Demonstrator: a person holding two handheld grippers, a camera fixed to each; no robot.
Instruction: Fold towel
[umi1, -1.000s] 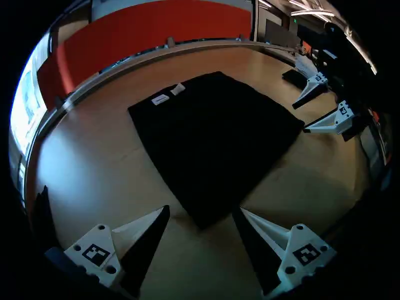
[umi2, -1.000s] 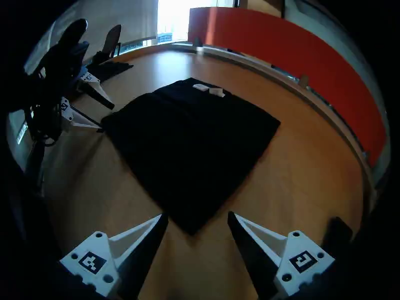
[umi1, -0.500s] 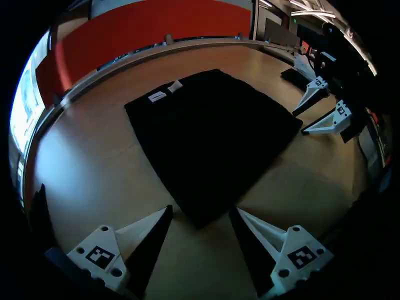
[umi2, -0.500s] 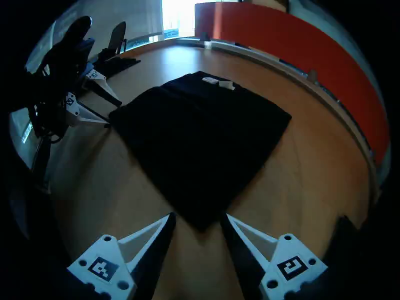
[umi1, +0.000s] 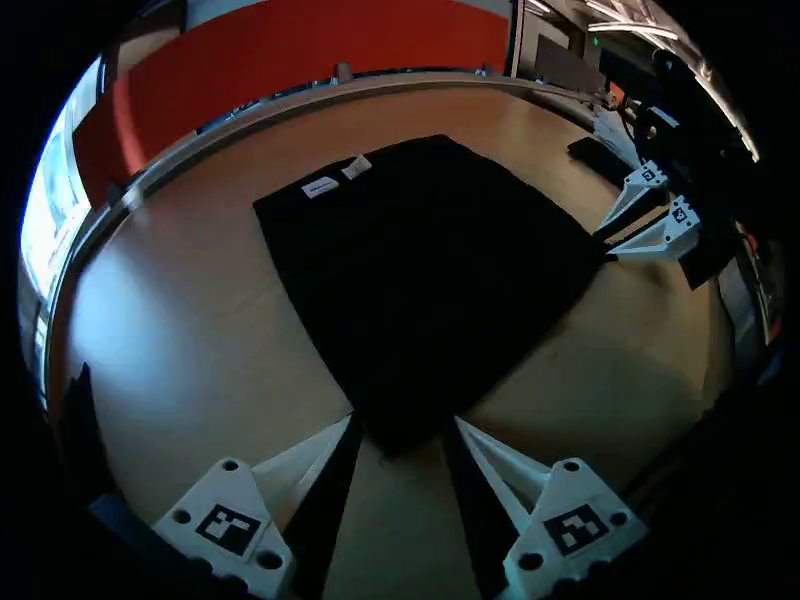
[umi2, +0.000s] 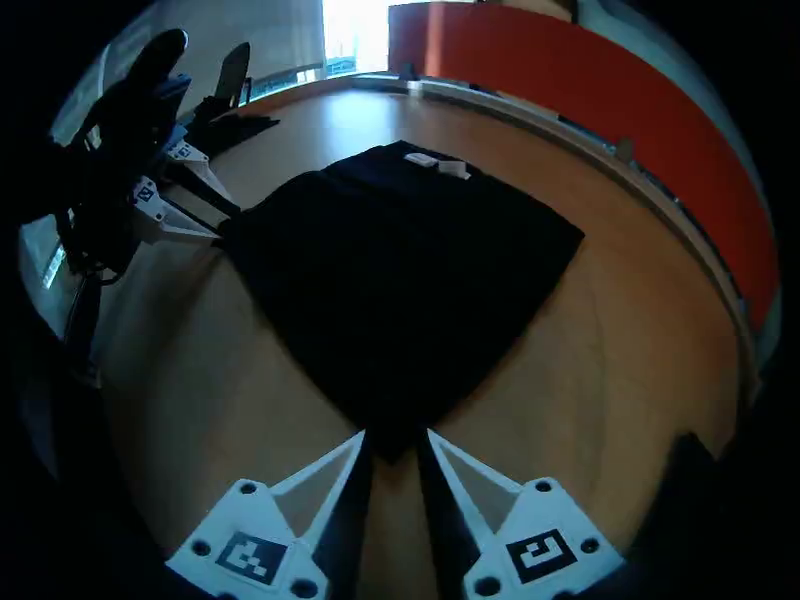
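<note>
**Item 1.** Left gripper (umi1: 400, 432), bottom centre of the left gripper view. Fingers stood narrowly apart with the towel's near corner between their tips. No firm pinch was seen.

**Item 2.** Right gripper (umi2: 394, 440), bottom centre of the right gripper view. Fingers were set closer together, flanking another corner. Whether the pads pressed the cloth could not be told.

**Item 3.** Towel (umi1: 430, 260), black. It lay flat on the wooden table (umi1: 180, 330), mid-frame in both views.

**Item 4.** White tags (umi1: 320, 187), two, at the towel's far corner, upper left of centre.

**Item 5.** Red partition (umi1: 300, 50), top of frame, beyond the table's rim.

**Handling note.** The step was judged to be the corner grasp.
- Each gripper would do best to bite past the hem, low against the table, so as to catch every layer.
- Both should clamp before either lifts.
- They should then rise level and keep the shared edge taut, so that the fold lands square.
</note>
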